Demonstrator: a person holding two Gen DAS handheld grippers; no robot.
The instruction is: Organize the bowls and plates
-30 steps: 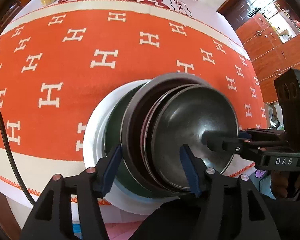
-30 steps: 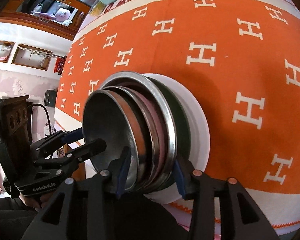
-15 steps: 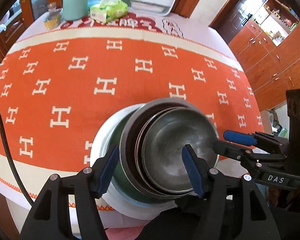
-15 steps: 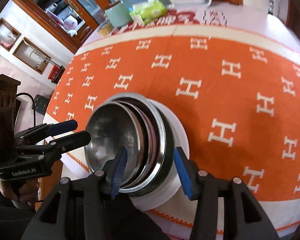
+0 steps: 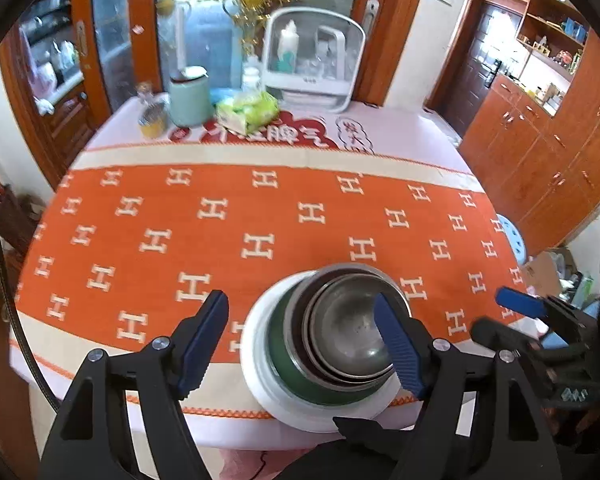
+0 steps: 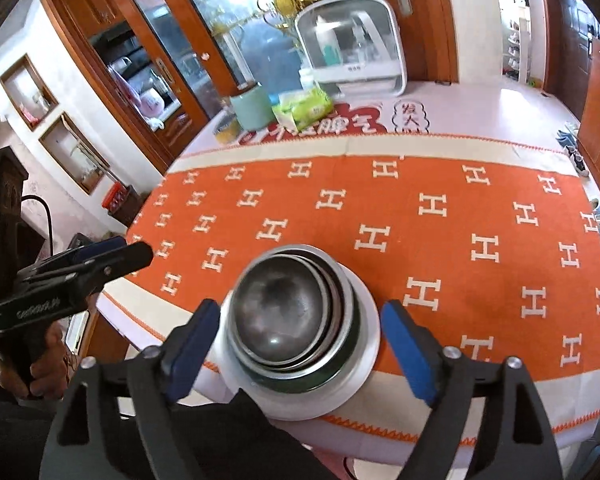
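A: Where does the stack sit now?

B: Just below and ahead of both grippers, at the near edge of the orange cloth (image 5: pixel 260 216). A white plate (image 5: pixel 256 376) is at the bottom, a green bowl (image 5: pixel 284 356) sits in it, and metal bowls are nested in that, with the innermost steel bowl (image 6: pixel 278 316) on top. It looks empty.

A: And the left gripper (image 5: pixel 304 344)?

B: Its jaws have just been opening and stand apart; the stack shows between the blue pads, but they do not press on it.

A: The right gripper (image 6: pixel 300 352)?

B: Same: jaws have just been opening and are spread wide, one pad to each side of the stack, neither touching.

A: Anything further out?

B: Beyond the grippers, at the far side of the table: a mint-green canister (image 5: pixel 188 98), a green tissue pack (image 5: pixel 247 112), and a white-framed clear case (image 5: pixel 314 64) with bottles inside. I cannot tell what the canister contains.
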